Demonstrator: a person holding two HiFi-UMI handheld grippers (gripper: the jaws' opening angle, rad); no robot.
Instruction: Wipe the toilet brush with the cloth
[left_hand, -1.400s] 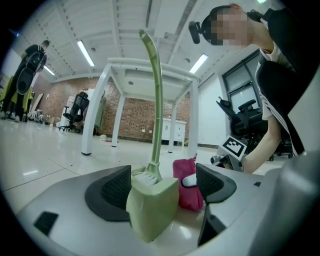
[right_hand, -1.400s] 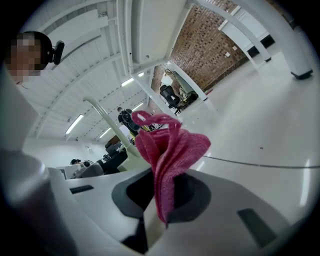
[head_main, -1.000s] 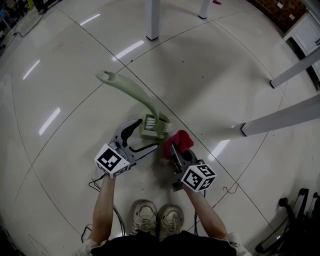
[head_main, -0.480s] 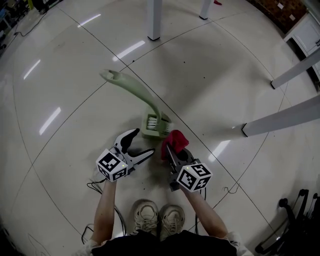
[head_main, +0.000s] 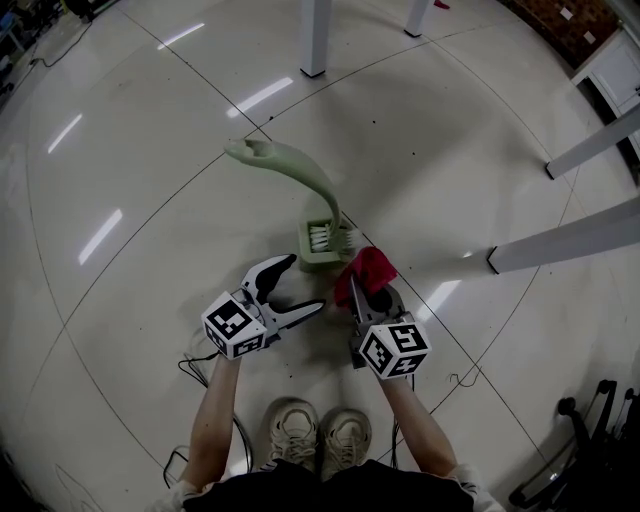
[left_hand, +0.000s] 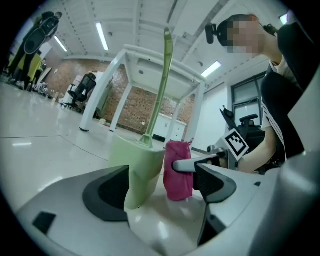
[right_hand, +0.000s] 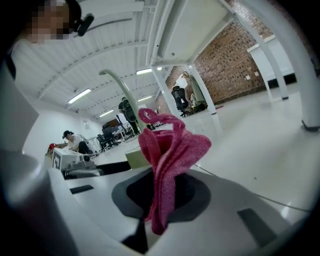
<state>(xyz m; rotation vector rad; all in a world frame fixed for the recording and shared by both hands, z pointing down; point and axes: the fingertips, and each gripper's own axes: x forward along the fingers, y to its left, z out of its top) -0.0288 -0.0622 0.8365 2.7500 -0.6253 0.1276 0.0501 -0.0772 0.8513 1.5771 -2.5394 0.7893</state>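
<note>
Cloth (head_main: 368, 270) crumpled pink, brush (head_main: 275, 155) curved green plastic

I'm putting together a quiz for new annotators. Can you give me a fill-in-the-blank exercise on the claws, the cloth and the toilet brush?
1. The right claw is shut on a pink ____.
2. The left claw is ____, gripping nothing.
3. The toilet brush and its holder are both pale ____.
4. The holder stands on the ____.

Missing words: cloth; open; green; floor.
</note>
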